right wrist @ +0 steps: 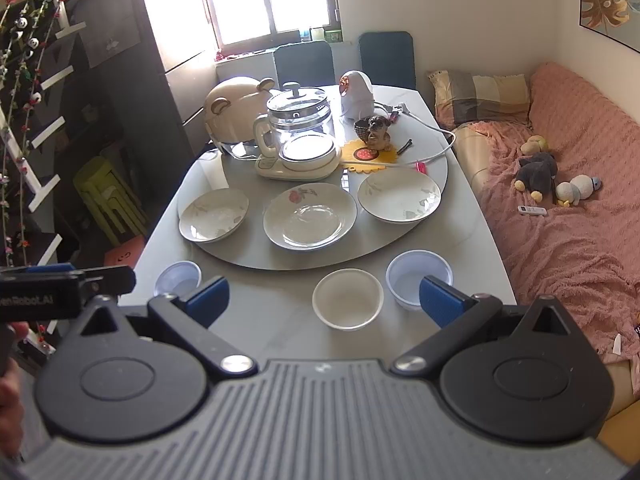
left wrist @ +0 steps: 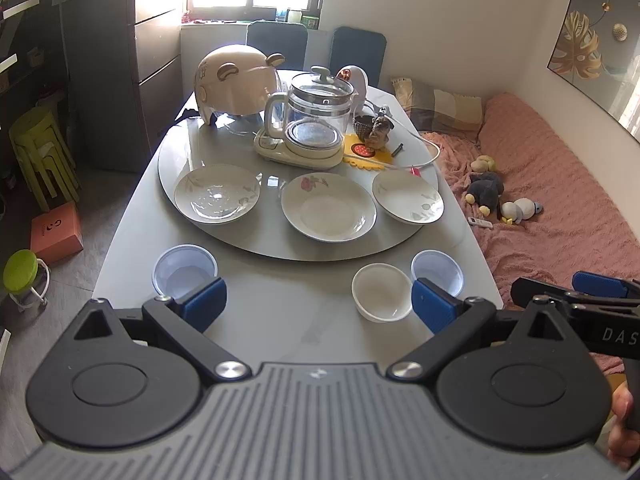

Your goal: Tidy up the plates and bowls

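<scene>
Left gripper (left wrist: pixel 319 304) w/ jaws spread wide, nothing between them, held above the near edge of the table (left wrist: pixel 280 320); right gripper (right wrist: pixel 324 300) likewise wide apart & empty, alongside it. Just ahead on the bare tabletop: white bowl (right wrist: pixel 347 304) near centre, a translucent plastic bowl (right wrist: pixel 418 278) just right of it, another plastic bowl (right wrist: pixel 178 278) well apart on the left. Further out, on the glass turntable (right wrist: pixel 316 260), 3 shallow plates in a row: left leaf-print plate (right wrist: pixel 213 215), middle flower-print plate (right wrist: pixel 309 221), right leaf-print plate (right wrist: pixel 399 196). Behind them glass kettle (right wrist: pixel 298 136) on its base, plus clutter. Nothing stacked yet, so prob the very start: approach/pick step. Next move likely needs one gripper dropped onto a bowl rim, one finger inside & one outside, then closing; the plastic bowls look light & may slide or flex, so go gently
</scene>
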`<state>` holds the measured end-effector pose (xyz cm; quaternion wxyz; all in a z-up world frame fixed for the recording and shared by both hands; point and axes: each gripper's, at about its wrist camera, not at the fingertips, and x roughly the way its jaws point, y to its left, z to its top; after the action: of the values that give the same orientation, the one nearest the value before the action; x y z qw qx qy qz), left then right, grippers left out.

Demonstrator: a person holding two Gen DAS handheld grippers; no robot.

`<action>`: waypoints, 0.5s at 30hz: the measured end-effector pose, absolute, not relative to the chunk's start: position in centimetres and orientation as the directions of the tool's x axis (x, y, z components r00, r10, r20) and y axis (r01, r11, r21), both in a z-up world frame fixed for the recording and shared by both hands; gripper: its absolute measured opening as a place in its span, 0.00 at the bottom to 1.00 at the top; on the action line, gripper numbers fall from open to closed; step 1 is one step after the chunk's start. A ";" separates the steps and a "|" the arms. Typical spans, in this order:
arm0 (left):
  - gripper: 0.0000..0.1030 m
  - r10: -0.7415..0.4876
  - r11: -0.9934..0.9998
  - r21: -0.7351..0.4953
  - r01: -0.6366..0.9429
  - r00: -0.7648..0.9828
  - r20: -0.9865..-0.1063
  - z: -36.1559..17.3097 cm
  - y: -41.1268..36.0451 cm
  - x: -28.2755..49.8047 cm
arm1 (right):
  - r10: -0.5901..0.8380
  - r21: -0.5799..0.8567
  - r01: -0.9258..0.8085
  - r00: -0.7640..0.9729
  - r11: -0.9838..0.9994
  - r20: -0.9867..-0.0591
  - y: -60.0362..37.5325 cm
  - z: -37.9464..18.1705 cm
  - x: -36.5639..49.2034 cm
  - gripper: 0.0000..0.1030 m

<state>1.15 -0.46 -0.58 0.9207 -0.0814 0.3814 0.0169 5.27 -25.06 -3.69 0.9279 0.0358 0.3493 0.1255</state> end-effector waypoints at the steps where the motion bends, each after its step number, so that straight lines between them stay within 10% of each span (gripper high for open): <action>1: 0.97 -0.030 0.986 -0.135 -0.093 0.709 -0.704 -0.5 -0.5 1.1 | 0.258 0.154 -0.208 0.726 0.966 -0.637 -25.1 -3.7 5.2 1.00; 15: 0.97 -0.032 0.985 -0.144 -0.100 0.707 -0.706 -0.5 -0.8 1.0 | 0.255 0.159 -0.200 0.728 0.967 -0.636 -25.4 -3.5 5.0 1.00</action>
<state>0.98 -0.75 -0.51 0.9199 -0.0860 0.3820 0.0185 4.99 -25.40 -3.50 0.9288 0.0395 0.3475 0.1227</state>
